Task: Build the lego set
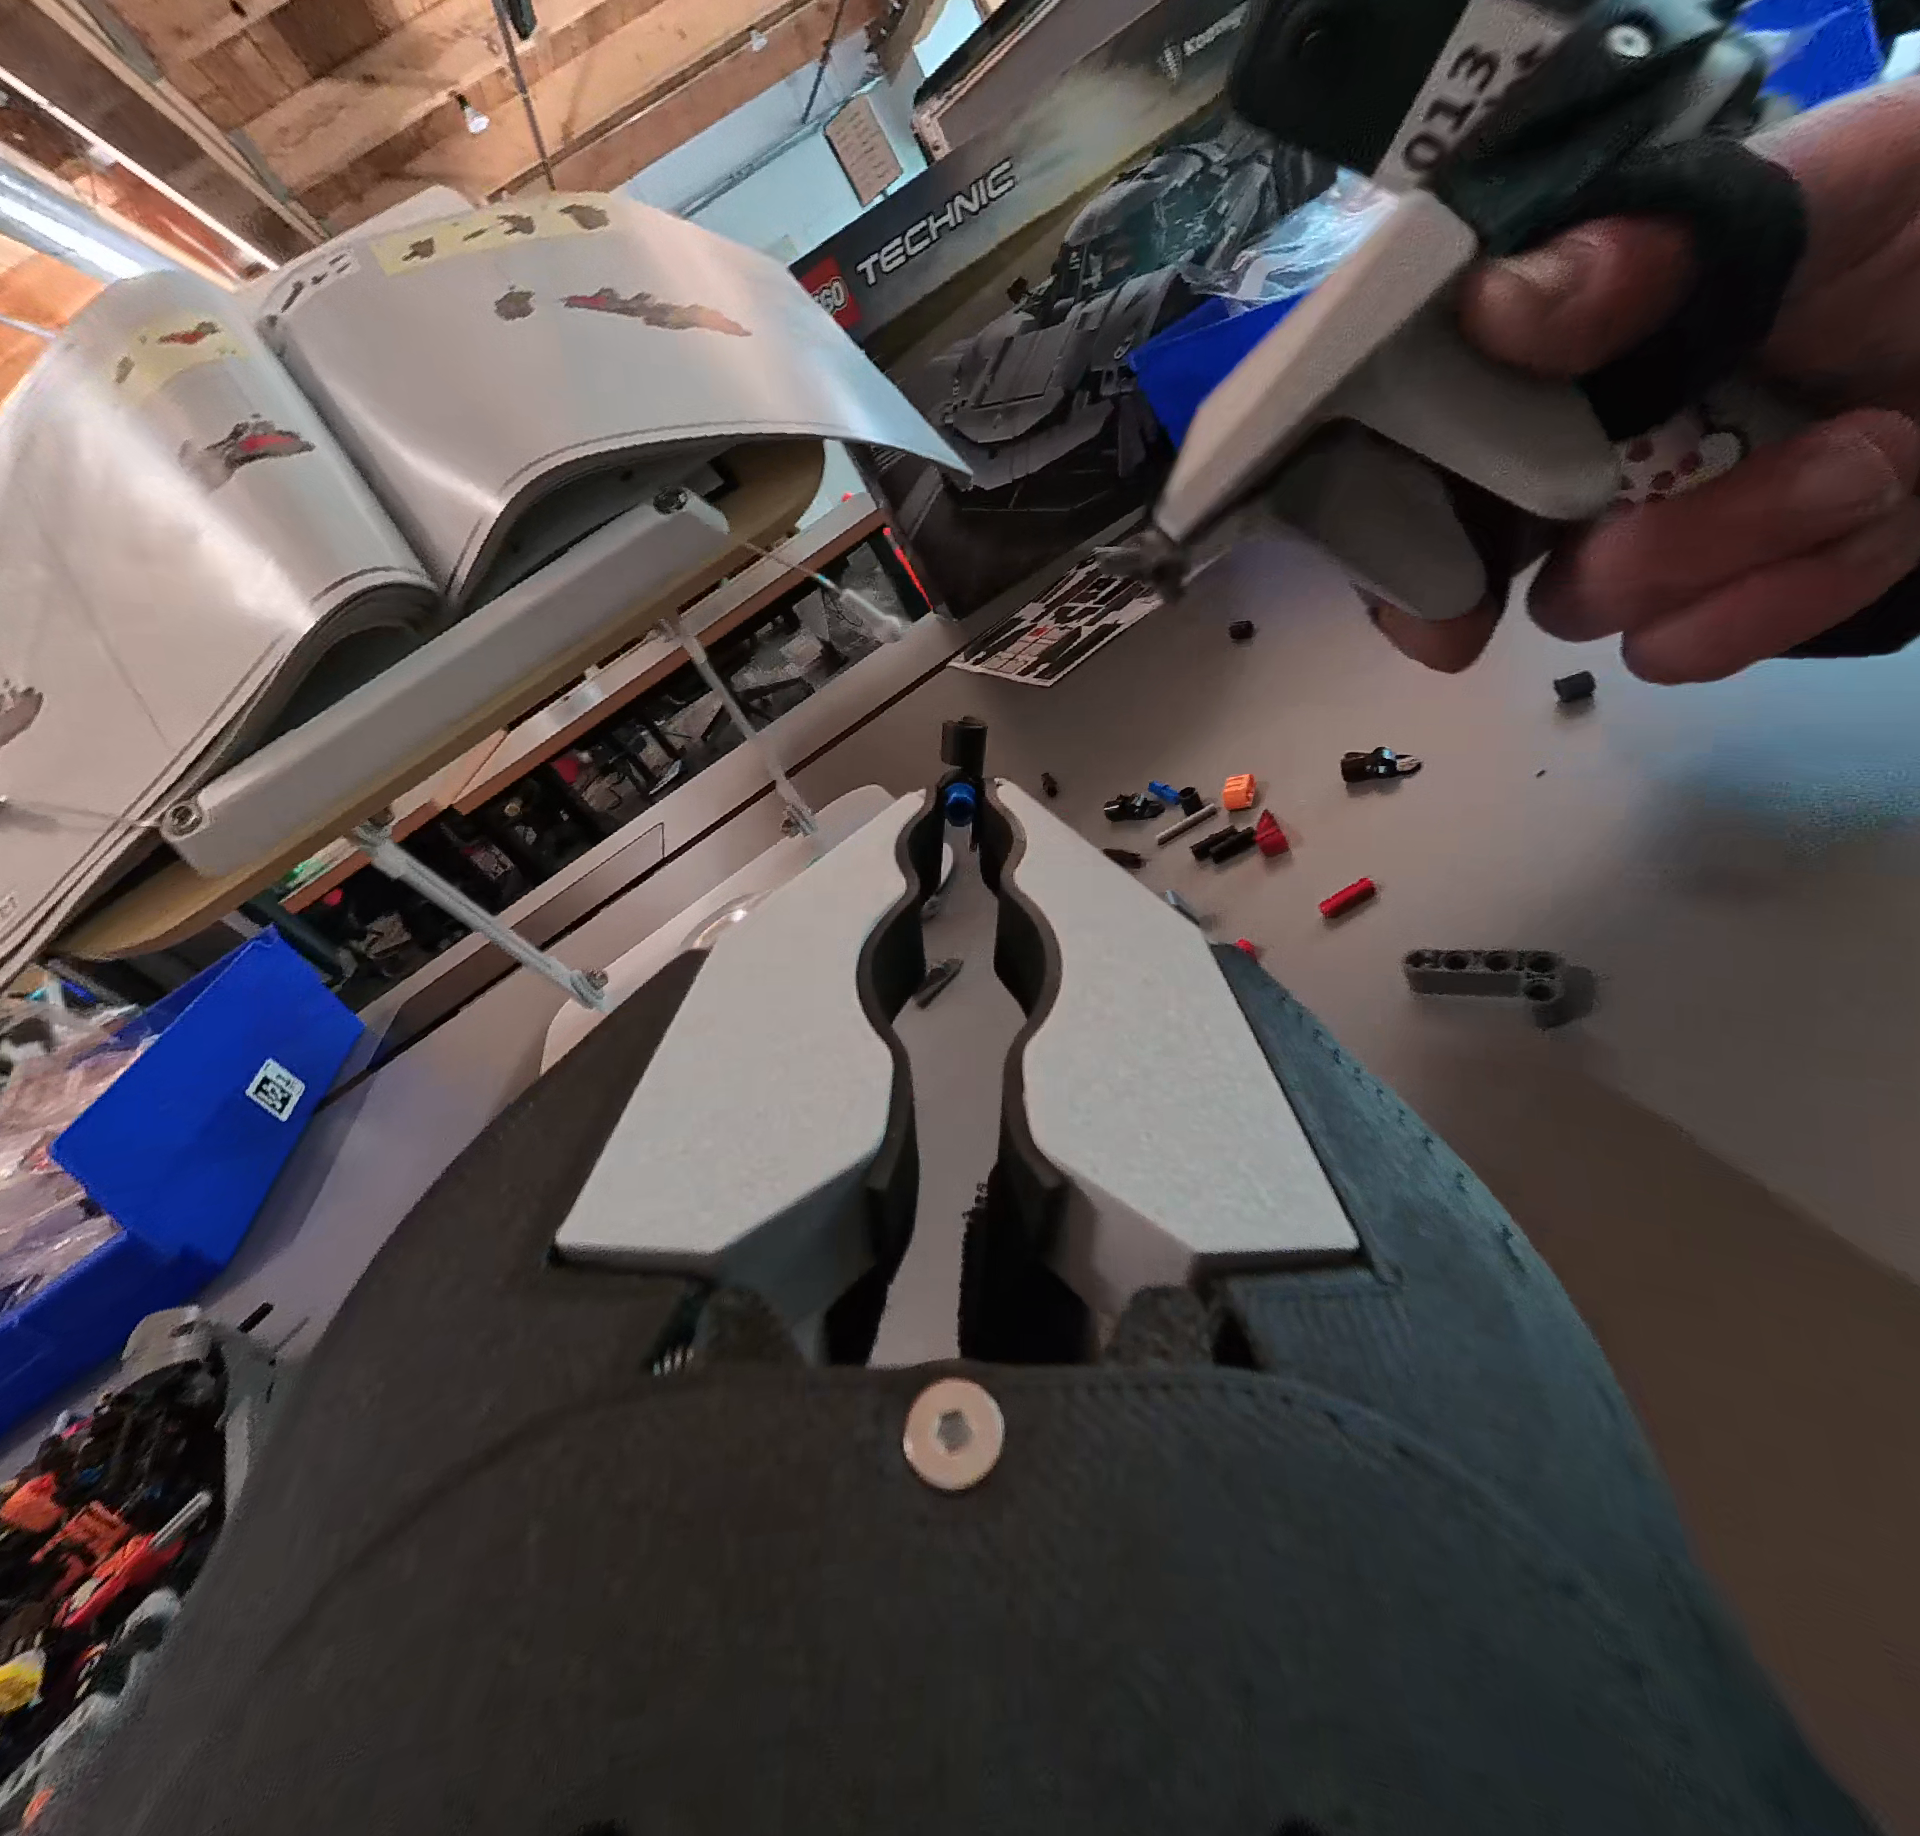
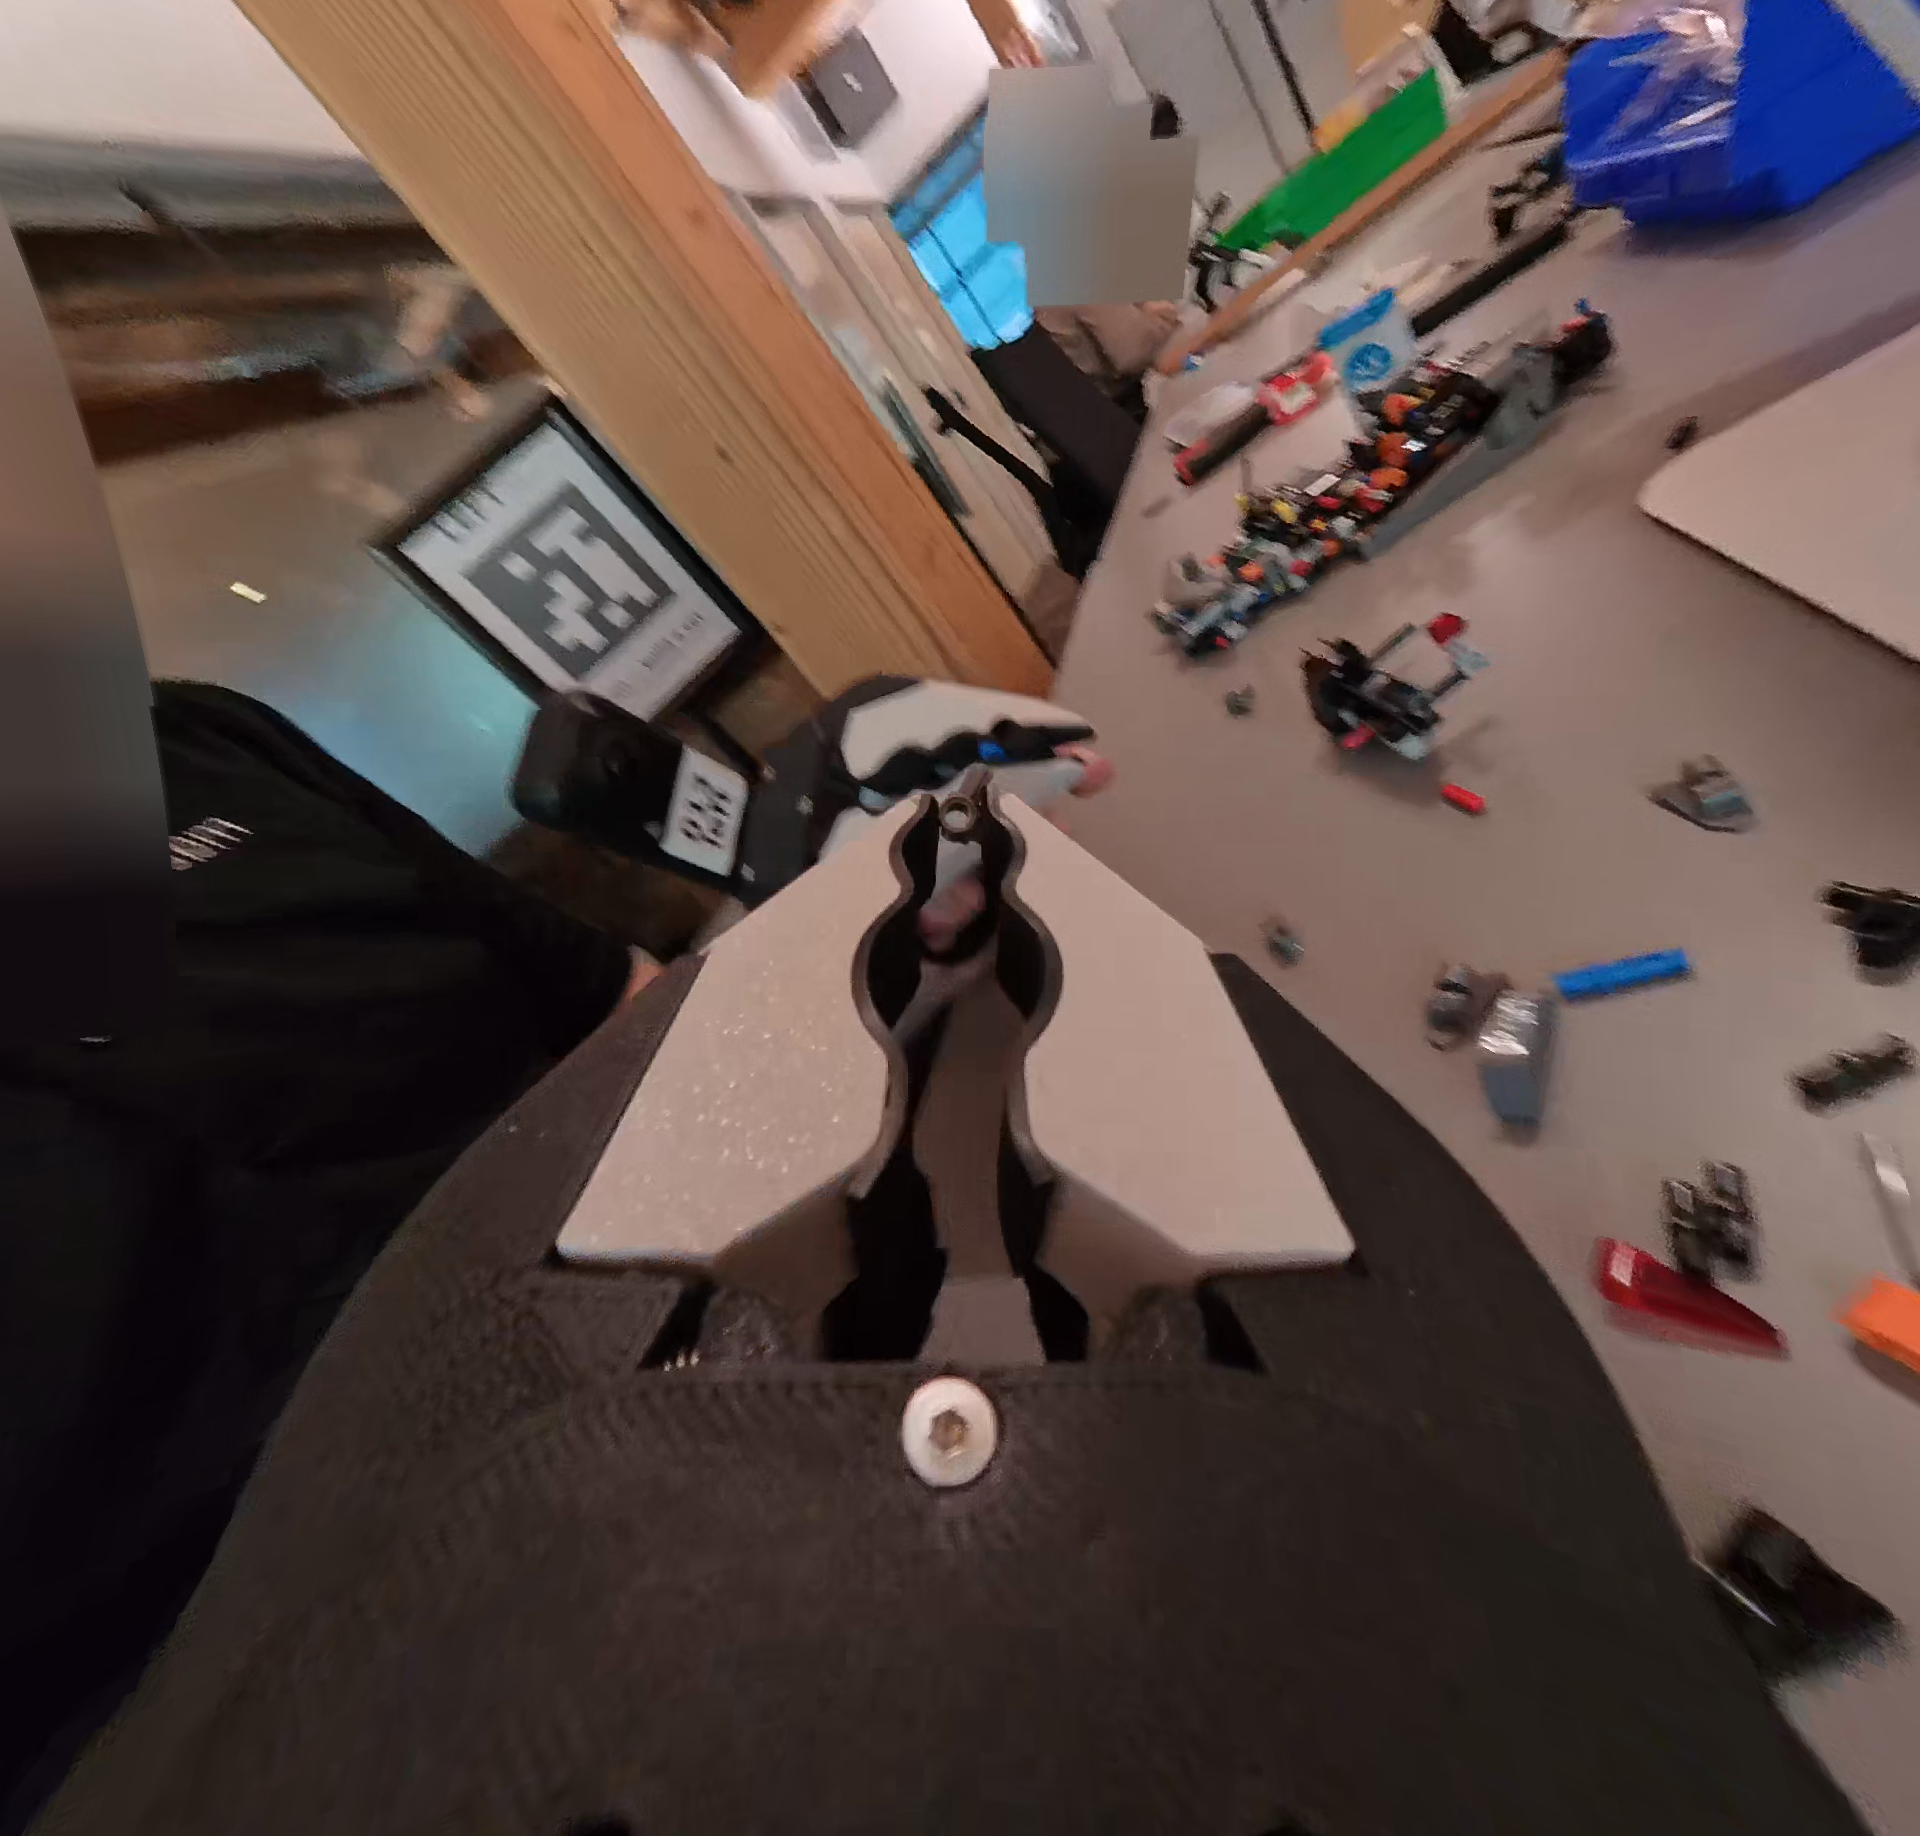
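In the left wrist view my left gripper (image 1: 961,799) is shut on a blue pin (image 1: 956,801) with a black connector (image 1: 963,744) on its far end, held above the grey table (image 1: 1558,1215). My right gripper (image 1: 1164,552) comes in from the upper right in a person's hand, shut on a small grey piece (image 1: 1151,562). In the right wrist view my right gripper (image 2: 964,818) pinches that small grey piece with a hole (image 2: 961,815). Just beyond it is the left gripper (image 2: 1023,742) with the blue pin (image 2: 992,750). The two held parts are close but apart.
Loose parts lie on the table: an orange piece (image 1: 1238,791), a red pin (image 1: 1347,898), a grey beam (image 1: 1496,976), a sticker sheet (image 1: 1060,623). An open instruction book (image 1: 416,415), the set's box (image 1: 1039,332) and blue bins (image 1: 208,1111) stand behind. A partial assembly (image 2: 1382,695) lies farther off. There is about 5 cm between the tips of the two grippers.
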Demonstrator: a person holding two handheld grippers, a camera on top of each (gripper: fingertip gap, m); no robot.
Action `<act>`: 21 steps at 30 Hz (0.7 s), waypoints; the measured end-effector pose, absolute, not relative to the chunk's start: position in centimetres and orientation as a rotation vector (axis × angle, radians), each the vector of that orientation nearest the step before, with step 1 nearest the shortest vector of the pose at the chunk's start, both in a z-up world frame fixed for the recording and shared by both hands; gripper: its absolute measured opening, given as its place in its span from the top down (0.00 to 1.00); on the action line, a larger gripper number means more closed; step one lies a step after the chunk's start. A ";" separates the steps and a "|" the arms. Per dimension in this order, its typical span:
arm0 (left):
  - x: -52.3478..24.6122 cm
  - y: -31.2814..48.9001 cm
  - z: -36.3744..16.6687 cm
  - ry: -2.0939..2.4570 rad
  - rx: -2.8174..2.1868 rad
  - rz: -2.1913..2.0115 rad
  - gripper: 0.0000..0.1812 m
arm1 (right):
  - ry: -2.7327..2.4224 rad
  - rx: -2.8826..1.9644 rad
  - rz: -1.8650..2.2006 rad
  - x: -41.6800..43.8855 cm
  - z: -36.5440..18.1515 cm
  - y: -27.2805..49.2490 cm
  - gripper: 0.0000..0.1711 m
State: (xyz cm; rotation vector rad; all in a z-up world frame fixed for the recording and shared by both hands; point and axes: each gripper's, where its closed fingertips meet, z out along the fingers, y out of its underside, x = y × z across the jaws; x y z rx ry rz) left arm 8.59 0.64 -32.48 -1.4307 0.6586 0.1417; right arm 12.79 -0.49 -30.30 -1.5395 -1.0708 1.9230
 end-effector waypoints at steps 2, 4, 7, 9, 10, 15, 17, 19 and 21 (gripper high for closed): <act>9.3 0.6 -32.5 0.674 -1.422 0.137 0.98 | -1.012 -1.507 2.052 12.7 -29.5 -0.6 0.97; 9.8 0.5 -32.4 0.682 -1.415 0.137 0.98 | -0.967 -1.480 2.162 12.6 -29.0 -0.7 0.97; 10.0 0.6 -32.5 0.688 -1.412 0.140 0.98 | -0.931 -1.474 2.260 12.1 -29.1 -1.1 0.98; 9.7 0.6 -32.4 0.673 -1.414 0.144 0.98 | -0.982 -1.536 2.165 11.8 -30.3 -1.1 0.97; 9.5 0.6 -32.4 0.672 -1.419 0.143 0.98 | -1.060 -1.589 2.039 11.7 -31.4 -1.2 0.98; 6.2 1.0 -32.7 0.645 -1.453 0.229 0.98 | -1.727 -1.692 1.090 12.5 -39.5 -2.5 0.97; 5.1 1.2 -32.6 0.609 -1.464 0.221 0.98 | -1.886 -1.603 0.946 12.3 -40.7 -3.7 0.97; 4.8 1.2 -32.6 0.589 -1.469 0.204 0.98 | -2.049 -1.512 0.776 12.5 -42.3 -4.4 0.97; 4.9 1.2 -32.6 0.599 -1.468 0.215 0.98 | -2.106 -1.470 0.711 12.2 -42.9 -4.6 0.96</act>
